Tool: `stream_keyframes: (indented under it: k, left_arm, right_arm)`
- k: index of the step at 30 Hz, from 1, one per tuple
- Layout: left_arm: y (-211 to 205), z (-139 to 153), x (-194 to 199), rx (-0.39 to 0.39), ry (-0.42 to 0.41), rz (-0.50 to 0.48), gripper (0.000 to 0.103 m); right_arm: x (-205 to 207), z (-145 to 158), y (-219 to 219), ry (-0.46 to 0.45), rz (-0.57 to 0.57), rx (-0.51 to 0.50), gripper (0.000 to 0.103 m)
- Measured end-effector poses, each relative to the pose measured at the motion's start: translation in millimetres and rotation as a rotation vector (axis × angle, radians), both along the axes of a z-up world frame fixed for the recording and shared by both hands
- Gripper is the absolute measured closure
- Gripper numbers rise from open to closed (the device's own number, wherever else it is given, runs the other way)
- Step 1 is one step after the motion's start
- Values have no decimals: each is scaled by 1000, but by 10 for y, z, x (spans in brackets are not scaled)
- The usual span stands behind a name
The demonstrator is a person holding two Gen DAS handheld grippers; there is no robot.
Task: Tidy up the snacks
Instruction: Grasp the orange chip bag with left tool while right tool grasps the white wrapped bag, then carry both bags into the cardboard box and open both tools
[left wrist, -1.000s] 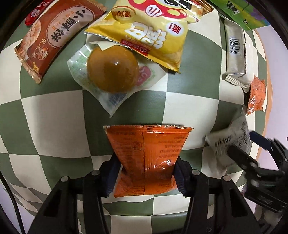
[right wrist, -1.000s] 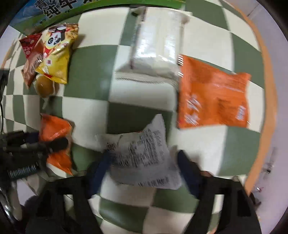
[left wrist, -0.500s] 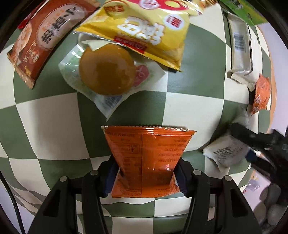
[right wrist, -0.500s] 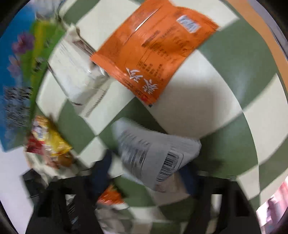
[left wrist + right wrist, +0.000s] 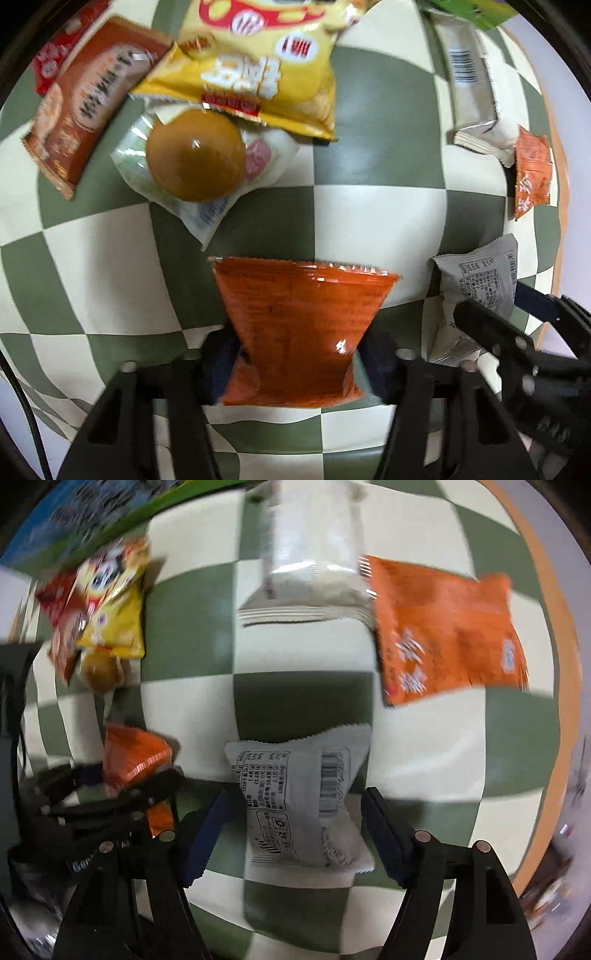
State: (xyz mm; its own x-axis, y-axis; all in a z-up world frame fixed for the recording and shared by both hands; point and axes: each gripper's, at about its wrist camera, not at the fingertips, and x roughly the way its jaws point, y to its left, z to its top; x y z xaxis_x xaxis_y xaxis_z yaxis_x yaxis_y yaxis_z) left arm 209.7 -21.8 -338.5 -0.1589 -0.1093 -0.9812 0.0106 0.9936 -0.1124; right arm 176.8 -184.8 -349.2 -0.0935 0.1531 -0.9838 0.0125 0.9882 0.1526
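Pinching the orange packet [image 5: 295, 325] at its waist, my left gripper [image 5: 295, 363] has its fingers pressed into both sides so the foil flares out above and below; I grip there because that narrow middle gives the pads something to bite on. The packet hangs near me, over the checked tablecloth [image 5: 376, 221], not yet set with its kind.

My right gripper [image 5: 291, 812] stands fairly wide, its blue fingers [image 5: 201, 834] on either side of the grey packet [image 5: 303, 797] but with a gap showing on both sides in the right wrist view, so I judge it loose between them, not gripped. In the left wrist view the same grey packet sits to the right of my orange one, close but apart.

Further off, the snacks already fall into loose clusters: on the far left a brown packet [image 5: 85, 107], a yellow chip bag [image 5: 255, 70] lapping over the sealed brown egg [image 5: 195, 155]; on the far right a white wrapped bar [image 5: 472, 85] with a second orange packet [image 5: 532, 170] just beside its near end. That second orange packet looks like the match for mine, so I reckon mine belongs over there, and the grey one near the white bar.

The right view is blurred, so fine contact there is uncertain.
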Motion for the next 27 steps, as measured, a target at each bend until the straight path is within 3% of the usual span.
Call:
stream_keyframes:
  k: [1,4,11,17,21,24,25,27]
  left_arm:
    - [-10,21,-12,3,-9,0,56]
    - [-55,69,-36,17,-30,-8,58]
    - [-53,314,-58,0,-70,-9,60]
    - [172,1008,60,-103,-161,8,61]
    - [342,1723,447,-179,-282,54,61]
    - [459,2217,806,-180,-390,67,60]
    - [460,2319,911,-169,-414,70,60]
    - [577,2493,1199,-143,-450,74,60]
  right_arm:
    - [-9,-17,-18,-1,-7,0,27]
    - [-82,-36,-138,-21,-20,-6,51]
    - [-106,301,-301,-79,-56,57,55]
    - [55,963,-496,-148,-81,223,55]
    - [270,1501,-411,-230,-76,324,55]
    - [605,1879,-232,-299,-53,388,55]
    - [830,1943,13,-327,-40,393,55]
    - [1117,2178,105,-392,-13,375,55]
